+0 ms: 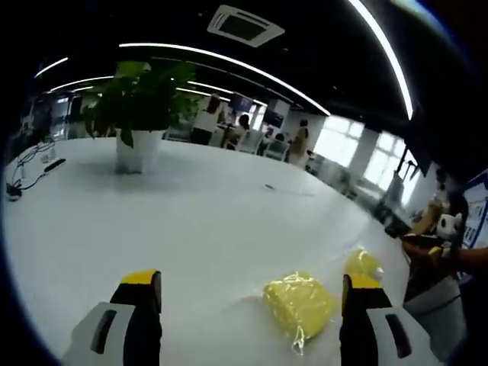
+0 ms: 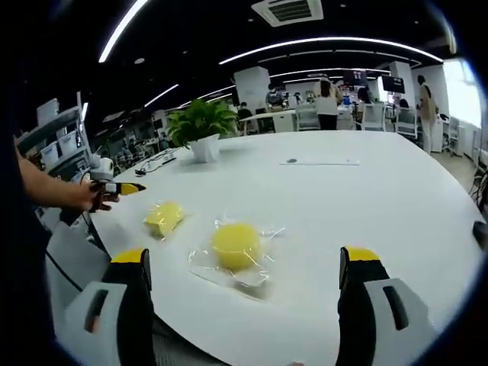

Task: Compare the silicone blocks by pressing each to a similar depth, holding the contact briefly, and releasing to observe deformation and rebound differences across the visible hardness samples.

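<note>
Two yellow-tipped jaws rise at the bottom of the left gripper view, spread wide, so the left claw is released with nothing between them, hovering over the white counter. Just ahead and toward its right jaw lies the square yellow block, wrapped in clear film, flat on the counter. Beyond it, close by, the round yellow block peeks out, partly hidden behind that right jaw. Farther back stands a potted plant in a white pot, and cables trail along the far left edge.

Over to the right gripper view: the right claw is released too, jaws wide apart, empty. Straight ahead between them sits the round yellow block in its crinkled clear wrapper, resting on the counter and apart from both jaws. Left of it, a little farther off, lies the square yellow block. At the left edge, a person's hand holds the left claw, its yellow tips pointing over the counter's rim toward the square block. People stand among desks in the background.
</note>
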`<state>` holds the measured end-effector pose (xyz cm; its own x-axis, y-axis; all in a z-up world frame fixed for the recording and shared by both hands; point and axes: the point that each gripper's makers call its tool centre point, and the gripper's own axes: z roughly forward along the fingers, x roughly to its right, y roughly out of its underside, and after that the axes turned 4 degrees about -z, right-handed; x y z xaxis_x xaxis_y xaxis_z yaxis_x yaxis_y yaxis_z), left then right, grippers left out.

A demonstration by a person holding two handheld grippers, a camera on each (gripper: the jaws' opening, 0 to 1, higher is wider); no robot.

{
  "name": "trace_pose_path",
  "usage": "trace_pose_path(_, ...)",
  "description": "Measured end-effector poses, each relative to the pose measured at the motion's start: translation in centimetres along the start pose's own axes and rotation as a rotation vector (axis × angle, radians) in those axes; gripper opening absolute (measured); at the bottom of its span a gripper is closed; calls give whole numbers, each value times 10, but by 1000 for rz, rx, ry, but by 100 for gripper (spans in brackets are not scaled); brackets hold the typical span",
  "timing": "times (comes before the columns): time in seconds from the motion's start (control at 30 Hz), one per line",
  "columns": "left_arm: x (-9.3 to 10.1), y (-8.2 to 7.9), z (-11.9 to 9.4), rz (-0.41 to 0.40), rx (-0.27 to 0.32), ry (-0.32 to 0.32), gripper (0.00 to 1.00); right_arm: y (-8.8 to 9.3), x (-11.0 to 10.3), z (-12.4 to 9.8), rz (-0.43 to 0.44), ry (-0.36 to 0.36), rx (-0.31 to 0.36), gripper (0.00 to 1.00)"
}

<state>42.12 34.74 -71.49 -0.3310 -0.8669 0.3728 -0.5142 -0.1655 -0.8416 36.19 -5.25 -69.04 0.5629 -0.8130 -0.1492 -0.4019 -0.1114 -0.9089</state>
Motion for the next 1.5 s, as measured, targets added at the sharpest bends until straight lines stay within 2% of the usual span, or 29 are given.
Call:
trace_pose_path(0.1, 6, 2, -8, 1, 2, 4, 100, -2, 2, 1, -17, -2, 0, 96)
trace_pose_path(0.13, 8, 6, -12, 6, -14, -2, 100, -3, 3, 2, -26, -1, 1, 96)
trace_pose_path(0.27, 23, 16, -27, 60, -36, 15, 100, -4, 6, 3, -22, -15, 4, 96)
trace_pose_path(0.37, 29, 16, -37, 81, -11, 23, 100, -2, 5, 6, -42, -30, -10, 96)
trace_pose_path(0.5, 36, 15, -51, 65, 17, 28, 100, -2, 4, 7, -54, -48, -9, 96)
trace_pose_path(0.6, 40, 20, -60, 40, 7, 57, 100, -4, 2, 6, -80, -64, -11, 96)
trace_pose_path(0.67, 44, 22, -66, 78, 11, 56, 100, -1, 1, 5, -55, -72, -32, 96)
trace_pose_path(0.77, 44, 23, -73, 76, 18, 58, 100, 3, -7, 4, -62, -91, -51, 96)
trace_pose_path(0.87, 42, 22, -76, 68, 26, 56, 100, 9, -9, 2, -84, -86, -80, 96)
trace_pose_path(0.93, 41, 25, -79, 66, 15, 42, 100, 8, -12, -2, -87, -86, -77, 96)
trace_pose_path(1.13, 35, 34, -87, 60, 6, 0, 100, 17, -2, -9, -61, -59, -102, 96)
trace_pose_path(1.2, 35, 34, -89, 56, 10, -1, 100, 19, 1, -10, -40, -58, -100, 96)
trace_pose_path(1.5, 48, 33, -81, 45, -4, 19, 100, 16, 0, -6, -52, -67, -107, 96)
